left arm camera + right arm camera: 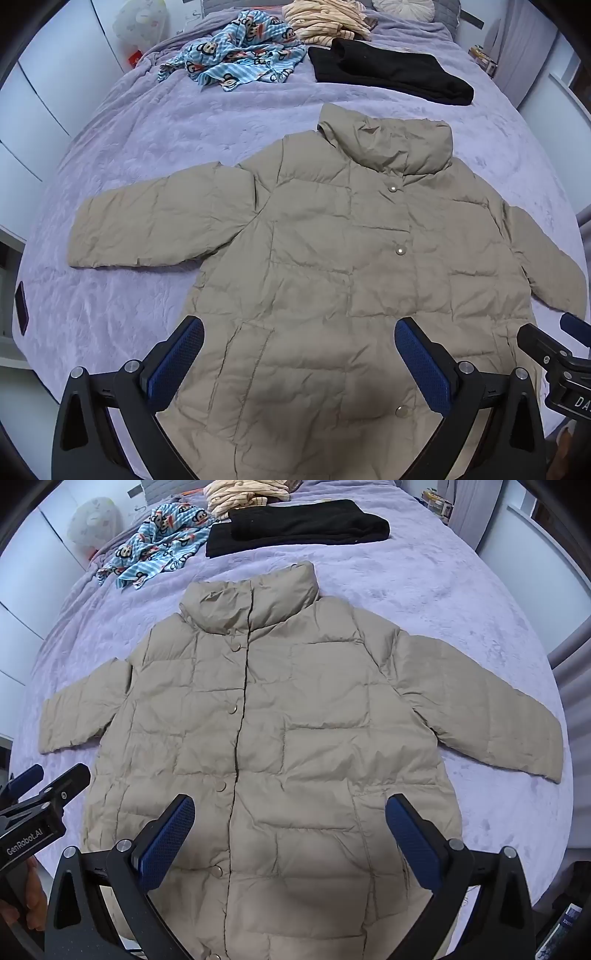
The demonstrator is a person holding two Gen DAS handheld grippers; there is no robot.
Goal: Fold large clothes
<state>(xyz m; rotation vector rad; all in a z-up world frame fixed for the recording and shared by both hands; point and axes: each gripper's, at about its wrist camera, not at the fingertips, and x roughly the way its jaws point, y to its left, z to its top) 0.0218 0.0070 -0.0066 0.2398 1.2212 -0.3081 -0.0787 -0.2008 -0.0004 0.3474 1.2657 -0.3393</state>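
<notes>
A lilac bed (155, 147) fills both views. On it the beige jacket (332, 258) lies flat, front up, sleeves spread, collar far from both tools, hem nearest them. The left gripper (299, 354) hangs over the hem, jaws wide, holding nothing. The right gripper (290, 830) does likewise just beside it. Beyond the collar lie a black garment (391, 70), a blue printed cloth (240, 51) and a striped cream one (325, 18).

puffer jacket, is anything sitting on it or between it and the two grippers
Nothing visible does. The beige puffer jacket lies flat and bare, with the open left gripper and open right gripper directly above it. The black garment lies beyond its collar.
</notes>
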